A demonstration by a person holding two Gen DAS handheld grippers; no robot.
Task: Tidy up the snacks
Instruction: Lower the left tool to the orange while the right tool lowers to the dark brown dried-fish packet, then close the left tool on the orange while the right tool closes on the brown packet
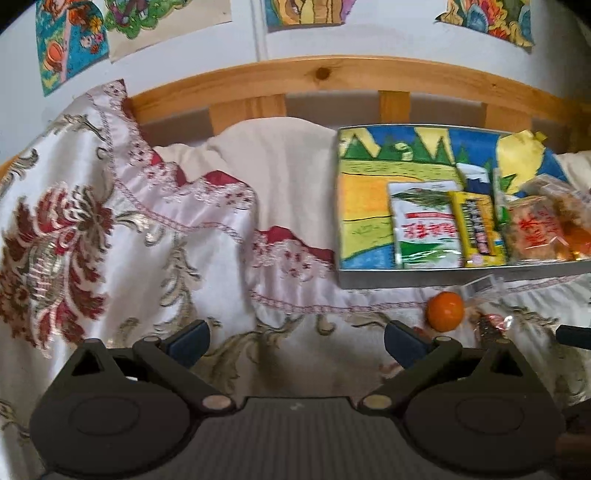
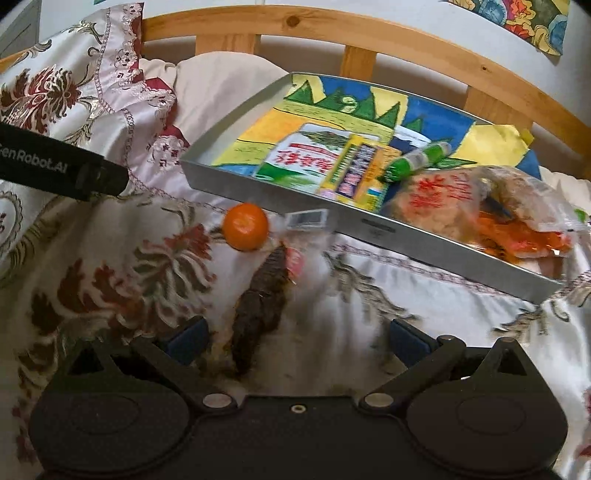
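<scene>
A grey metal tray with a colourful drawing inside lies on the bed and holds several snack packs: a white-green packet, a yellow box, a green tube and clear bags of orange-brown snacks. An orange mandarin and a clear-wrapped dark brown snack lie on the cover in front of the tray. My right gripper is open, with the brown snack between its fingers. My left gripper is open and empty, left of the mandarin.
A floral white-and-red bed cover and a cream pillow lie before a wooden bed rail. Drawings hang on the wall. The left gripper's black body shows at left in the right wrist view.
</scene>
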